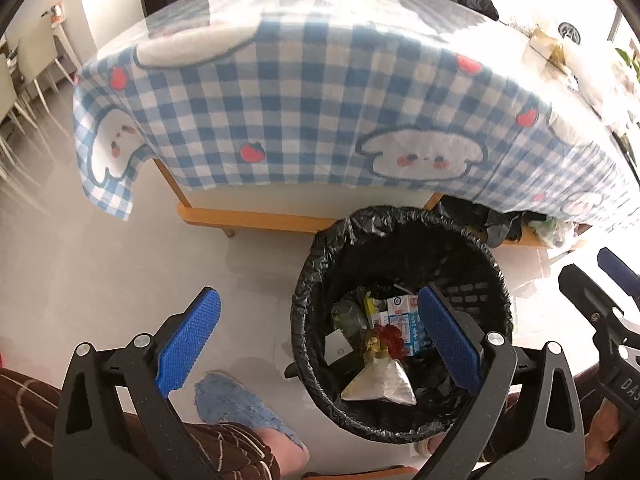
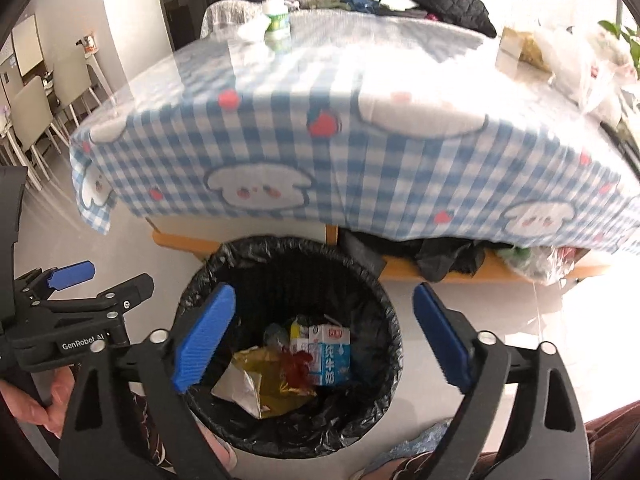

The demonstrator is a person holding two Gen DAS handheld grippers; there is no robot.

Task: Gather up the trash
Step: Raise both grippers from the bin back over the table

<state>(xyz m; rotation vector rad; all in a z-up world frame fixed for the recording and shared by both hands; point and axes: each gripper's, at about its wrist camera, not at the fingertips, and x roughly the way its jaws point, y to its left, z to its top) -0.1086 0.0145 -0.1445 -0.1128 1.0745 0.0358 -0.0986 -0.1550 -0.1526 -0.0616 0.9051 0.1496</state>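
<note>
Hovering over the bin (image 2: 288, 344), the right tool (image 2: 320, 336) has its jaws spread wide with nothing between them; the left tool (image 1: 316, 340), beside it and partly over the bin's near-left rim, is likewise apart and empty. Inside the bin lie a milk carton (image 2: 330, 354), a crumpled foil wrapper (image 2: 256, 384) and a red scrap (image 2: 298, 364), loose on the black liner. Beyond the bin, on the tabletop (image 2: 320, 128), a white-and-green bottle (image 2: 278, 22) stands at the far edge next to crumpled tissue (image 2: 252, 28). Both look light: I'd guess the bottle is stiff and slick, best pinched across its body, and the tissue soft enough to squeeze anywhere. Glare washes out the tabletop's right side, where bags and a box are hard to read; clutter under the tabletop is shadowed.
</note>
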